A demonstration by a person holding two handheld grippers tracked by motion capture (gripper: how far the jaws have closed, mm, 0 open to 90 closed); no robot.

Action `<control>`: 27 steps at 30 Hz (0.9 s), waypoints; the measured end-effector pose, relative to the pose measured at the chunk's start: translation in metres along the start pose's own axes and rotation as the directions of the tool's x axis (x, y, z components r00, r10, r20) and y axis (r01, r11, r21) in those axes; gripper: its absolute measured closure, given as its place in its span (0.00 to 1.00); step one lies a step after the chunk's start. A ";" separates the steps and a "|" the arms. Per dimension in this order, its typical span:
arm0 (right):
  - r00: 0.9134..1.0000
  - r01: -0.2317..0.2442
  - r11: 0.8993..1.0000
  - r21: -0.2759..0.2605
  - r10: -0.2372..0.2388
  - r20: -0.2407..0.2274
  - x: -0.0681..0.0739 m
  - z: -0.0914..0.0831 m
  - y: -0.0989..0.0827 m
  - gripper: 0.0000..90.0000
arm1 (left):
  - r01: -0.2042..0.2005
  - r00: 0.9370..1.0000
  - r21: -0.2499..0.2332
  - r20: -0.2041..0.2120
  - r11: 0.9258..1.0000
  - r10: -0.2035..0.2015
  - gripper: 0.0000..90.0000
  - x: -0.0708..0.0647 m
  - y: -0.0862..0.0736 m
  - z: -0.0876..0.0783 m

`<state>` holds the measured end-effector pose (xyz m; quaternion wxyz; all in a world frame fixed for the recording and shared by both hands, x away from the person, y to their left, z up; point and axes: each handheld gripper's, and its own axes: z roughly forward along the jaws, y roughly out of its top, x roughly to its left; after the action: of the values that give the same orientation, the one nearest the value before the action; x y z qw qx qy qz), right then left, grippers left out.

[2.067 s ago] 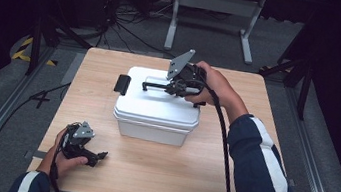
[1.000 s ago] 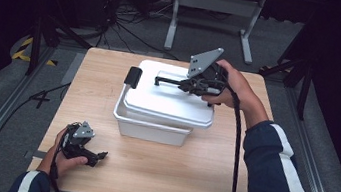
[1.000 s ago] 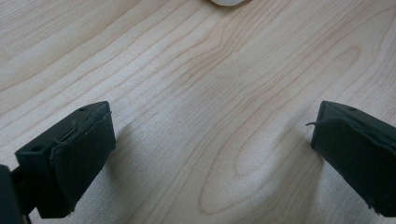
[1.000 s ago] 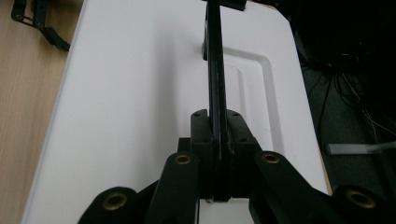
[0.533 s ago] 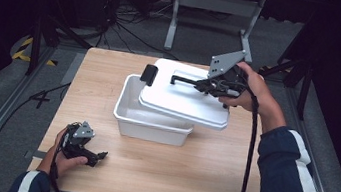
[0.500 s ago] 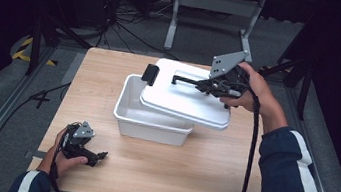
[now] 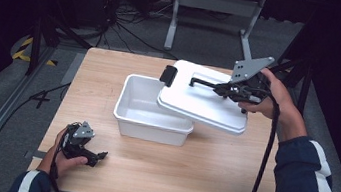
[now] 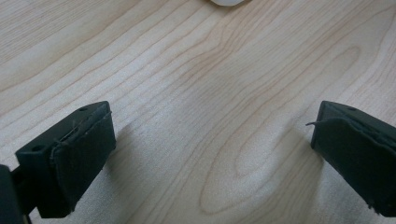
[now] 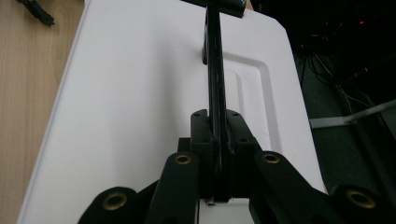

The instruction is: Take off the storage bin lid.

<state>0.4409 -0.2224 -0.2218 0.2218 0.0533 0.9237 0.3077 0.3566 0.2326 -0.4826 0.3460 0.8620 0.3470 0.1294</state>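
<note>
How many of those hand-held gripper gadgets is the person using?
2. The left hand-held gripper rests low on the table, jaws open. The right hand-held gripper is clamped on the white lid's black handle.

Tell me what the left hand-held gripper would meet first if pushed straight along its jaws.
Probably the tabletop: the left hand-held gripper points down at bare wood. The white box lies farther ahead, though depth is unclear.
</note>
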 end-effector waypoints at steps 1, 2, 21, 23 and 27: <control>1.000 0.000 1.000 0.000 0.000 0.000 0.000 0.000 0.000 0.94 | 0.000 1.000 0.000 0.000 1.000 0.000 0.00 0.000 0.000 0.000; 1.000 -0.010 1.000 -0.002 0.010 0.005 -0.001 -0.005 -0.006 0.94 | 0.000 1.000 0.000 0.000 1.000 0.000 0.00 0.000 0.000 0.000; 0.996 -0.075 0.997 0.016 0.074 0.052 -0.004 -0.038 -0.051 0.94 | 0.005 1.000 -0.003 0.001 1.000 -0.005 0.00 0.000 0.000 0.000; 0.995 -0.084 0.996 0.022 0.083 0.053 -0.004 -0.040 -0.057 0.94 | 0.002 1.000 -0.001 0.001 1.000 -0.002 0.00 0.000 0.000 0.000; 0.993 -0.092 0.995 0.034 0.089 0.075 -0.005 -0.044 -0.065 0.94 | 0.002 1.000 0.000 0.001 1.000 -0.002 0.00 0.000 0.000 0.000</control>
<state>0.4286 -0.3005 -0.2269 0.2406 0.1106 0.9172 0.2977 0.3564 0.2325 -0.4830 0.3465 0.8617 0.3475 0.1288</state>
